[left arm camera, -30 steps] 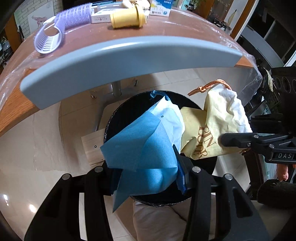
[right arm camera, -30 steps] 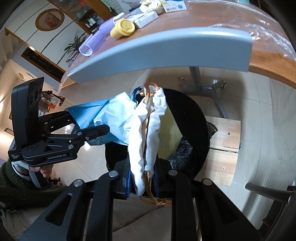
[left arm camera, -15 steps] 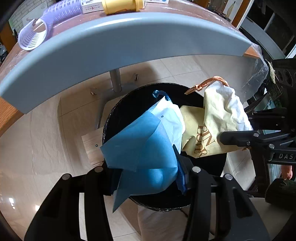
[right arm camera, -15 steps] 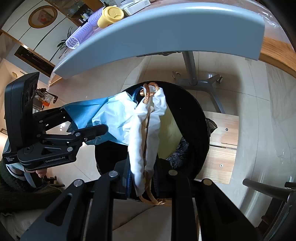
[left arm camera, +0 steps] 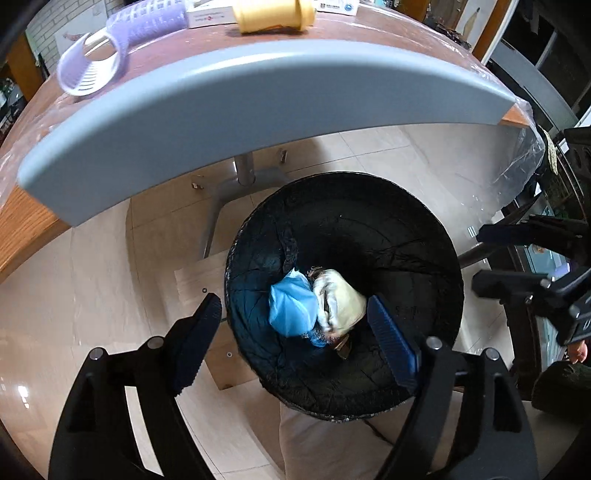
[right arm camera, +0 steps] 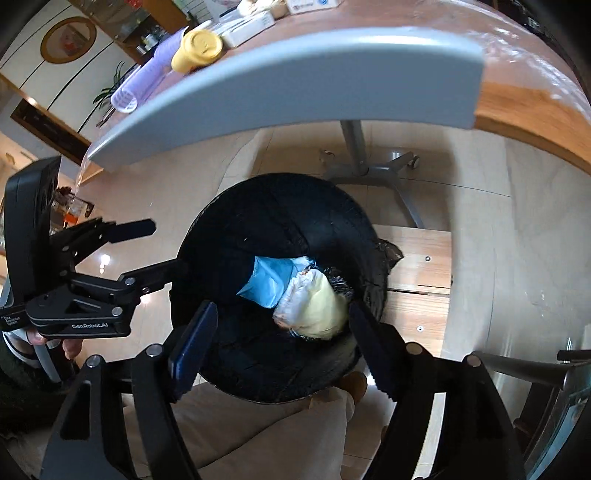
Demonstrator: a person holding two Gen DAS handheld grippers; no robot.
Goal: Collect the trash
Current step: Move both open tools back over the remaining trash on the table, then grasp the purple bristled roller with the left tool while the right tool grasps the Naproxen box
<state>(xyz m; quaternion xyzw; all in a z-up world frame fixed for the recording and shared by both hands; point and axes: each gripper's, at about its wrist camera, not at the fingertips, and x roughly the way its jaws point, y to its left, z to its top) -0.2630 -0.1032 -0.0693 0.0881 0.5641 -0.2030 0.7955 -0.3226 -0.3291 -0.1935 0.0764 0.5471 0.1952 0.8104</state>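
A blue bag (left arm camera: 291, 308) and a pale yellow bag (left arm camera: 341, 302) lie in the black-lined bin (left arm camera: 424, 236).

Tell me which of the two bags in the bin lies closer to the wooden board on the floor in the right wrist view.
The cream bag; the blue bag lies on its far side, away from the wooden board.

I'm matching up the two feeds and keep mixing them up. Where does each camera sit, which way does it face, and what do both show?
Left wrist: on the left gripper, looking steeply down into the black bin; its open fingers, the right gripper at the right edge.
Right wrist: on the right gripper, also looking down into the bin; its open fingers, the left gripper and a hand on the left, trousers below.
Shared: the bin, blue bag, pale bag, table edge, yellow cup.
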